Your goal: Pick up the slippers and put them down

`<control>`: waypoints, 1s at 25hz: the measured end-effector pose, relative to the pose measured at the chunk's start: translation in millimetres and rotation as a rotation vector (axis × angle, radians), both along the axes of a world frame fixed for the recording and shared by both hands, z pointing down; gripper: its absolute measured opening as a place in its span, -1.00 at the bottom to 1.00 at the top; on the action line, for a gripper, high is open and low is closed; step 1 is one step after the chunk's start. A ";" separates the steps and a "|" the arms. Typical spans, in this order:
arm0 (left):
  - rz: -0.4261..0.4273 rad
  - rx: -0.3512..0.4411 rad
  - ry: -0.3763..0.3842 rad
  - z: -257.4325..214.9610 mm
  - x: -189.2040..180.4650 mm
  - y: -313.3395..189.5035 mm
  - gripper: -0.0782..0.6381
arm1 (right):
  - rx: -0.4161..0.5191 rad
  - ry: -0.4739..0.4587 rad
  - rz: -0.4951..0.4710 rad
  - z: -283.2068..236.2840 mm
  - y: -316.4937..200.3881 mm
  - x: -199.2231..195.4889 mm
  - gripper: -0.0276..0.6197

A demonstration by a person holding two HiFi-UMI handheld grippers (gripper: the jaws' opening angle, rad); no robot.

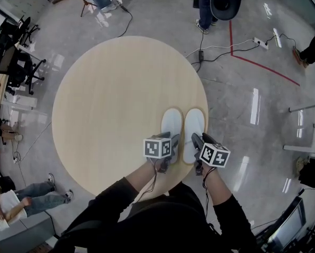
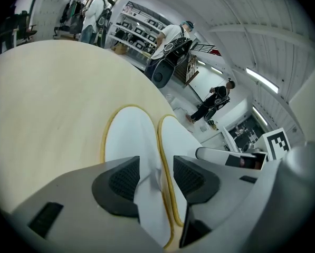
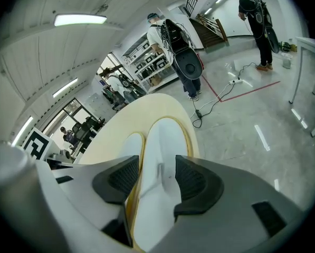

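Note:
Two white slippers with yellow edging lie side by side, toes away from me, near the right front rim of the round wooden table (image 1: pixel 110 99). My left gripper (image 1: pixel 169 143) hangs over the heel of the left slipper (image 1: pixel 171 121). Its jaws stand open, with the slipper's (image 2: pixel 126 136) raised heel fold between the pads of the left gripper (image 2: pixel 156 175), not pressed. My right gripper (image 1: pixel 198 142) is over the heel of the right slipper (image 1: pixel 194 123). In the right gripper view the slipper (image 3: pixel 165 141) runs between the apart pads of the right gripper (image 3: pixel 156 178).
Cables (image 1: pixel 220 51) and a red tape line (image 1: pixel 252 62) cross the shiny floor beyond the table. Office chairs (image 1: pixel 17 57) stand at the left. People stand at the far side (image 1: pixel 204 4), and one sits at lower left (image 1: pixel 20 199).

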State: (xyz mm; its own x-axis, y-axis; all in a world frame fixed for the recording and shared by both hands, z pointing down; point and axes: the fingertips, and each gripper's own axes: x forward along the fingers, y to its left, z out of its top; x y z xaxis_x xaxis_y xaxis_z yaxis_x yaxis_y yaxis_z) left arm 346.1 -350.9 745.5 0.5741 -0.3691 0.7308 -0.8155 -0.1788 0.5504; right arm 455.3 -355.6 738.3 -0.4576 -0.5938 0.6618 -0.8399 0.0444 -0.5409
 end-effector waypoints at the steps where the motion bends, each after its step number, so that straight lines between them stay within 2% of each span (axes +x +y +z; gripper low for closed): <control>1: -0.004 -0.003 0.013 -3.6 0.9 3.0 -0.25 | 0.009 -0.002 0.012 -4.1 2.6 1.7 -0.28; 6: -0.014 -0.026 0.091 -15.9 4.4 26.4 -0.25 | 0.048 0.004 0.048 -18.2 18.9 8.7 -0.28; 13: -0.074 0.009 0.106 -45.9 -10.4 56.7 -0.25 | 0.121 0.001 0.037 -54.7 46.2 15.7 -0.28; 19: -0.090 0.069 0.258 -100.5 -2.0 85.8 -0.31 | 0.156 -0.120 0.009 -95.5 77.6 -3.1 -0.29; 20: -0.084 0.097 0.261 -110.9 -0.8 90.4 -0.40 | 0.166 -0.141 0.000 -104.6 82.5 -7.1 -0.32; 23: -0.043 0.214 0.246 -141.8 1.1 102.6 -0.67 | 0.216 -0.187 -0.041 -134.2 94.9 -18.8 -0.78; 25: 0.004 0.271 0.260 -158.6 6.3 115.4 -0.72 | 0.251 -0.199 -0.087 -150.1 106.2 -26.7 -0.86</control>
State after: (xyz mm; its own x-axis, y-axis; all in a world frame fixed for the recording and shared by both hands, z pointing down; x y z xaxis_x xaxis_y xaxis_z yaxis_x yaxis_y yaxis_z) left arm 352.4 -235.5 586.9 0.7296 -0.5265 0.4363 -0.6537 -0.3498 0.6711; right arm 428.6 -249.5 588.1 -0.6196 -0.6799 0.3923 -0.7060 0.2642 -0.6571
